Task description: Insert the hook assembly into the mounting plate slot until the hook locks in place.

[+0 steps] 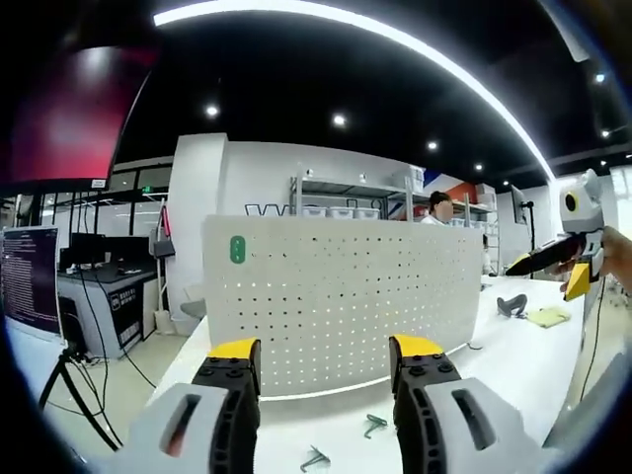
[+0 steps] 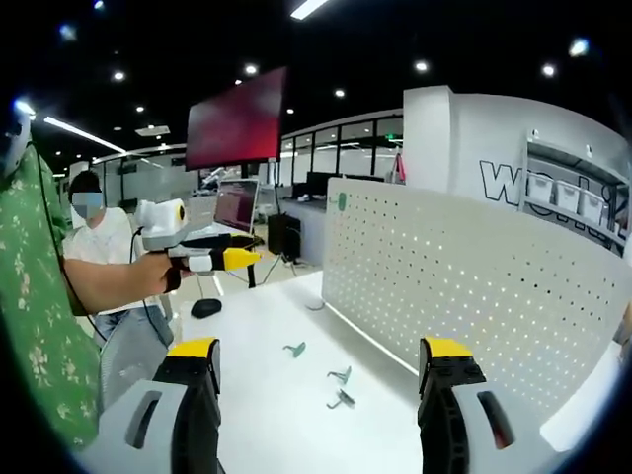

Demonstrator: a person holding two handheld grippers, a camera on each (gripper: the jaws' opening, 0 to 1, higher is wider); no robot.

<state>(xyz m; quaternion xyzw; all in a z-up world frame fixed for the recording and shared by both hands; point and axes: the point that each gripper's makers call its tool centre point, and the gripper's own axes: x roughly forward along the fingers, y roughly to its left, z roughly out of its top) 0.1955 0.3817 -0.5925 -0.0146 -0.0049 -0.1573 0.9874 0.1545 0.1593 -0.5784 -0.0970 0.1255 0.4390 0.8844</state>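
**Q:** What is the setting, and where are the task's parts lying?

**A:** You are working in a dark-ceilinged open office at a white table [image 2: 267,326]. The perforated mounting plate [image 1: 346,296] is standing upright along it, its face turned toward you so the holes are reachable. Three small grey hooks are lying loose on the tabletop in front of the plate: one hook [image 2: 294,349] apart to the side, and a pair of hooks [image 2: 341,387] close together, nearer the plate's foot. In the left gripper view, two of them [image 1: 344,441] are showing between your jaws.

**Q:** How are you holding the grippers, and why?

**A:** Your left gripper [image 1: 326,360] is facing the plate squarely with jaws spread and nothing between them. Your right gripper [image 2: 321,360] is likewise spread and empty, looking along the table over the hooks. Neither is touching a hook, so the pick-up judged to come first is not yet begun. Both are being held back from the plate, which is keeping plate and hooks together in sight.

**Q:** What could go wrong?

**A:** The hooks are small and flat-lying; a pinch may slip, so you are probably needing a low, level approach.
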